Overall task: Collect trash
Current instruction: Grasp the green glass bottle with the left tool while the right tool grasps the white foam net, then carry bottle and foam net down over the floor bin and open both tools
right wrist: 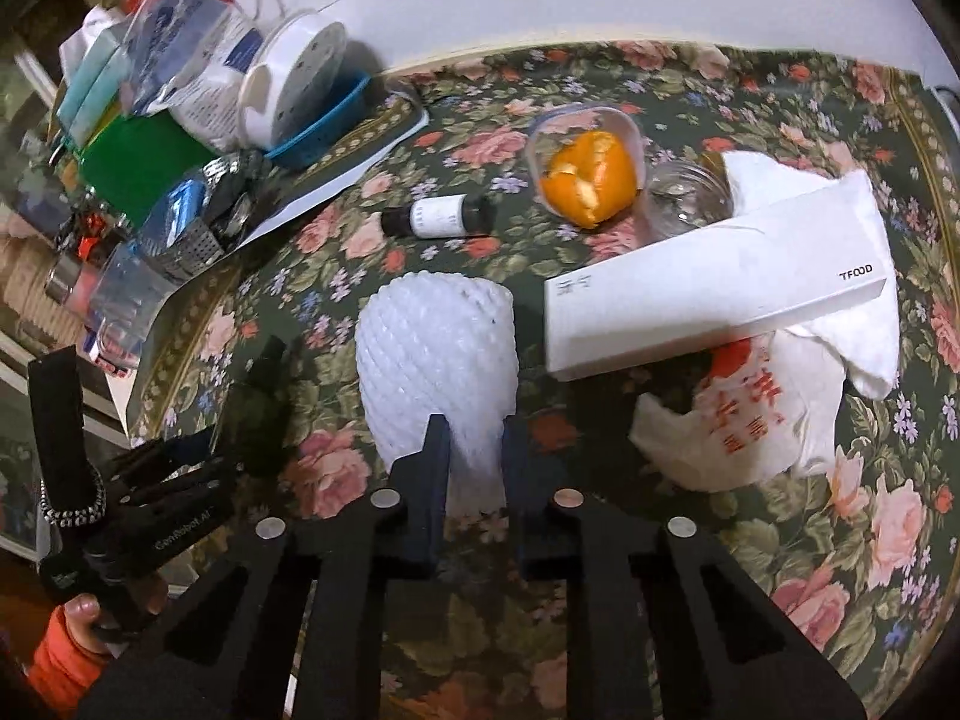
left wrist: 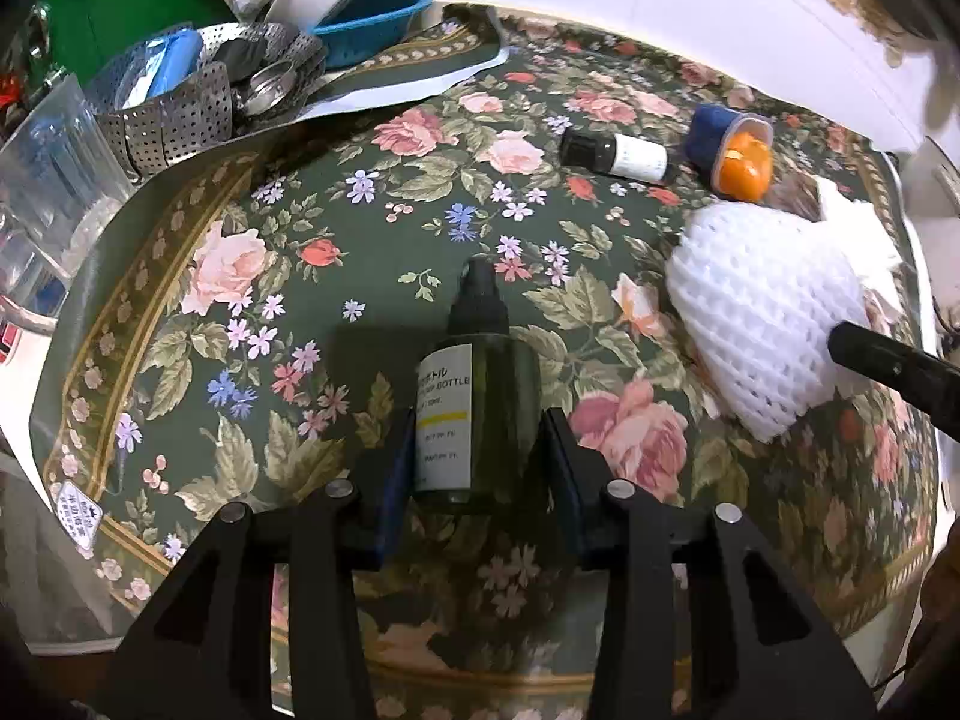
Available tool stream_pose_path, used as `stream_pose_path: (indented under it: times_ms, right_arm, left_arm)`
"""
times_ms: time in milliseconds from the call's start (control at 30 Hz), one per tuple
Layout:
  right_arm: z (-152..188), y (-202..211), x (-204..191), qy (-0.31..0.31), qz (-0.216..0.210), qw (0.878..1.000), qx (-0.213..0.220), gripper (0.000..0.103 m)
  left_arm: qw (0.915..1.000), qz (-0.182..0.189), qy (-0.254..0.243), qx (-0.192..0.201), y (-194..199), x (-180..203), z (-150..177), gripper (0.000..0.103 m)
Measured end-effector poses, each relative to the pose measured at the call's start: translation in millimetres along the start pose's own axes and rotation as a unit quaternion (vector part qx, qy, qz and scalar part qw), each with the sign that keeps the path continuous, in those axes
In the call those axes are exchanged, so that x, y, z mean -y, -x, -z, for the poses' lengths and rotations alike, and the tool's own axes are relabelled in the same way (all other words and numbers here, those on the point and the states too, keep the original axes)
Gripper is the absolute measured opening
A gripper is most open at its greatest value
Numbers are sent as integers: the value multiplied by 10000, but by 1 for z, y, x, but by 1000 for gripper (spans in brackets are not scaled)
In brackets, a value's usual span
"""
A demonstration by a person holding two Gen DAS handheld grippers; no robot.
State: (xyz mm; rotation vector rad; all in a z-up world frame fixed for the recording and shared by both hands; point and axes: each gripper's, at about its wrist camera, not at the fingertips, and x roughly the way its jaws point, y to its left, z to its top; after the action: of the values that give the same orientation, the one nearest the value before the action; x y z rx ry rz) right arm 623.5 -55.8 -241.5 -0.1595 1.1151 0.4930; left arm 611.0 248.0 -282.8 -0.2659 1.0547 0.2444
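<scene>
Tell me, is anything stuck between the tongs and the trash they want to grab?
No. The left tongs already straddle the dark green dropper bottle, and the right tongs are pinching the white foam fruit net. Nothing sits between either pair and its item.

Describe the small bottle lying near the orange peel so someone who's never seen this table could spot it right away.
On the dark floral tablecloth, find the clear cup holding orange peel. Just left of it lies the small dark bottle on its side. Its white label and small size set it apart from the bigger green-tinted bottle with the black nozzle, between the left gripper fingers.
</scene>
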Motion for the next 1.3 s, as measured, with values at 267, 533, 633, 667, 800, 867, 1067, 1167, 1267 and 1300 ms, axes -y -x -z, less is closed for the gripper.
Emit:
stream_pose_path:
  times_ms: [267, 533, 633, 667, 800, 867, 1067, 1167, 1267, 1300]
  right_arm:
    - [14, 29, -30, -314, 251, 9978, 519, 13]
    - [47, 86, -61, -719, 740, 9859, 1321, 13]
    - [62, 107, -68, -861, 825, 9807, 1548, 13]
    - [68, 115, -70, -902, 875, 9784, 1641, 13]
    - [93, 145, -76, -940, 1000, 9729, 1860, 13]
    - [106, 158, -76, -934, 1028, 9717, 1909, 13]
    - [152, 195, -66, -890, 1038, 9702, 1999, 13]
    - [178, 209, -59, -803, 1014, 9716, 1981, 13]
    - [205, 219, -52, -646, 948, 9758, 1864, 13]
    - [213, 221, -48, -599, 931, 9774, 1802, 13]
  left_arm:
    - [9974, 569, -337, 282, 44, -12, 10, 41]
    - [9900, 863, -954, 586, 94, -11, 26, 41]
    - [9860, 859, -1196, 788, 119, -4, 36, 41]
    - [9845, 861, -1261, 867, 129, -1, 40, 41]
    - [9805, 914, -1388, 1048, 159, 12, 58, 41]
    - [9784, 926, -1449, 1147, 176, 22, 72, 41]
    - [9764, 1028, -1405, 1274, 207, 54, 120, 41]
    - [9781, 1046, -1270, 1274, 214, 72, 147, 41]
    - [9809, 1051, -1079, 1234, 219, 93, 178, 41]
    - [9817, 1058, -1027, 1207, 220, 98, 187, 41]
